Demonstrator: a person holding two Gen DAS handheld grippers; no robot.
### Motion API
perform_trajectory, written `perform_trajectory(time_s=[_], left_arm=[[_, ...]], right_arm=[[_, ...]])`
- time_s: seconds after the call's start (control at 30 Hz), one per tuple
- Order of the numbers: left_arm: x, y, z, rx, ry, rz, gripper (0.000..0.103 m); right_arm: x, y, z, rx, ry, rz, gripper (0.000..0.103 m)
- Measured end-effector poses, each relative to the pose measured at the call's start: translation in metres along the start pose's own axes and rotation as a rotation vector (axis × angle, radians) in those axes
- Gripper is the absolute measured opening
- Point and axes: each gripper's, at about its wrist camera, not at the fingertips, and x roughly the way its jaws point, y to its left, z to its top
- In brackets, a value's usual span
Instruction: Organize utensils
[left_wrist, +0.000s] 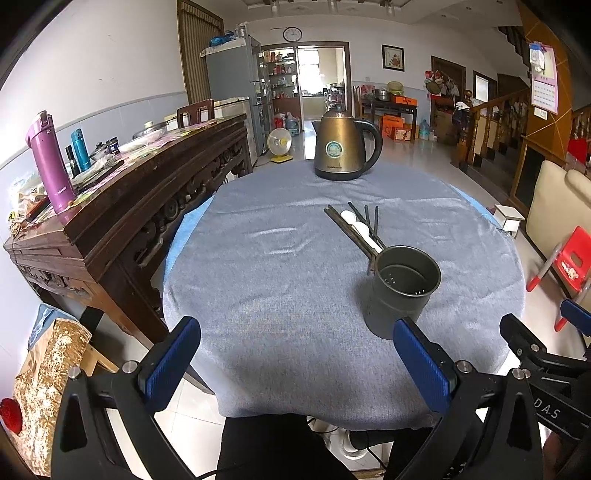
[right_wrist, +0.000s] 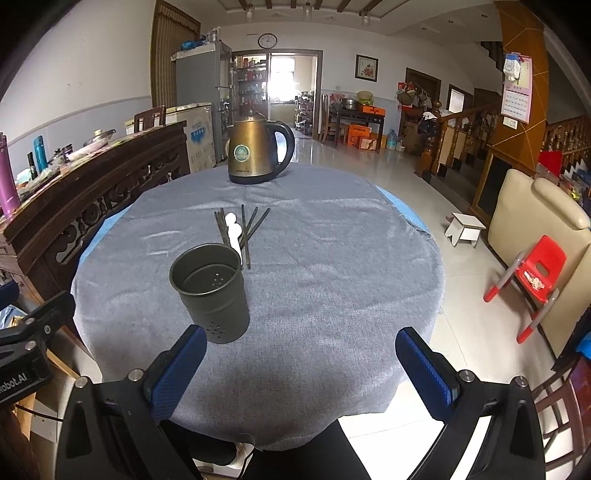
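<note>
Both claws wide open, empty, holder (right_wrist: 210, 295) side holes visible only from right wrist

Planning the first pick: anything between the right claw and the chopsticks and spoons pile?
Yes. The dark grey perforated metal utensil cup stands upright on the grey tablecloth, between the open right claw and the pile of dark chopsticks and white spoons lying just behind it. An approach from the cup's right looks clear.

I see 1 bronze kettle (left_wrist: 341, 146) on my grey tablecloth (left_wrist: 280, 280), a purple flask (left_wrist: 50, 162) (upright) on the sideboard (left_wrist: 122, 206).
</note>
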Motion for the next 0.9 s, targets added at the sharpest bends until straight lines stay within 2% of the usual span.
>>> perform_trajectory(time_s=[0.9], left_arm=[[0.0015,-0.0005,-0.0003,0.004,0.011,-0.019,0.103]], right_arm=[[0.0015,0.0004,0.0008,-0.011,0.008,-0.022,0.103]])
